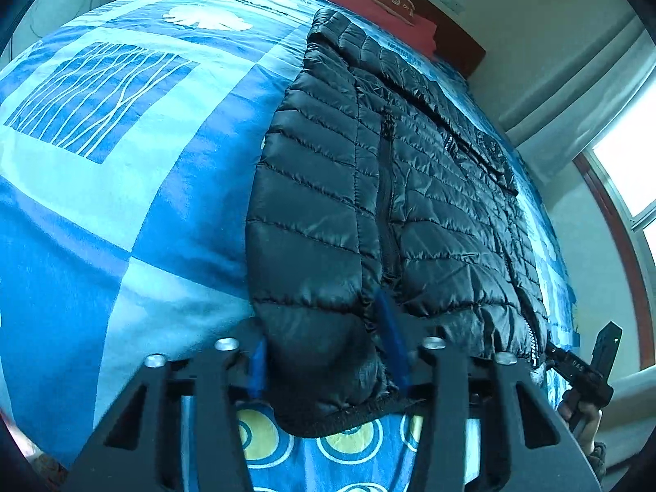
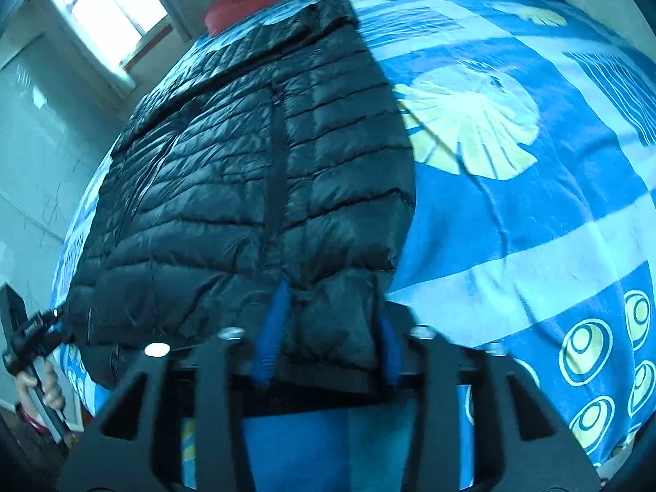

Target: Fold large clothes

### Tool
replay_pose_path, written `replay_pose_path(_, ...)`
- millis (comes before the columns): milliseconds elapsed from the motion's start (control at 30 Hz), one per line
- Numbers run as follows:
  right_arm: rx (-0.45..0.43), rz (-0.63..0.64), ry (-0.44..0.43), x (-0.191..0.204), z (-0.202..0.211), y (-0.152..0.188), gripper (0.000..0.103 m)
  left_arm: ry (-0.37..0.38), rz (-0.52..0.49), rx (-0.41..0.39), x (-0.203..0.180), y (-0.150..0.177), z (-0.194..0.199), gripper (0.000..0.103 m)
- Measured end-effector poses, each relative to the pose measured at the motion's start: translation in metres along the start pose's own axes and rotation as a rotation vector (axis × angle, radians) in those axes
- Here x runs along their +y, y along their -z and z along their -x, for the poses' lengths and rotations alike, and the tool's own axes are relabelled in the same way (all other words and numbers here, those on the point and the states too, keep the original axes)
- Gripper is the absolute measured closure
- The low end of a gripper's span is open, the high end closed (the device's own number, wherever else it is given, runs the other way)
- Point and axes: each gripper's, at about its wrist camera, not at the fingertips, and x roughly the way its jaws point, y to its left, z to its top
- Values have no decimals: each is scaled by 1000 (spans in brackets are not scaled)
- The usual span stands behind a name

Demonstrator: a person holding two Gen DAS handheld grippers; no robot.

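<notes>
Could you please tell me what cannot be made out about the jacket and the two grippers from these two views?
- Left wrist view: the black puffer jacket covers the left gripper pads, so their grip depth stays hidden.
- Right wrist view: the hem wraps the right gripper, hiding which layers are pinched.
- Both views: the jacket's sleeves are not visible, and its underside lies against the bedspread.
- Left wrist view: the writing on the red pillow is too small to read.

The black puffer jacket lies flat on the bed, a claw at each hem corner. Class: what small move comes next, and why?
Probably lift both corners together. The left claw and right claw each pinch the hem of the jacket, which lies spread lengthwise toward the red pillow, unfolded.
</notes>
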Motion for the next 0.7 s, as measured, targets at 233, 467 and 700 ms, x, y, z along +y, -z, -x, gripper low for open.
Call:
replay_pose_path(233, -26, -86, -111, -12, 22, -5, 91, 46, 4, -71, -5, -2, 23, 88)
replay_pose_path(467, -67, -136, -248, -17, 67, -2, 92, 117, -2, -144, -20, 3, 75, 90)
replay_pose_path(700, -55, -191, -315, -21, 108, 27, 92, 125, 16, -121, -21, 40, 120, 90)
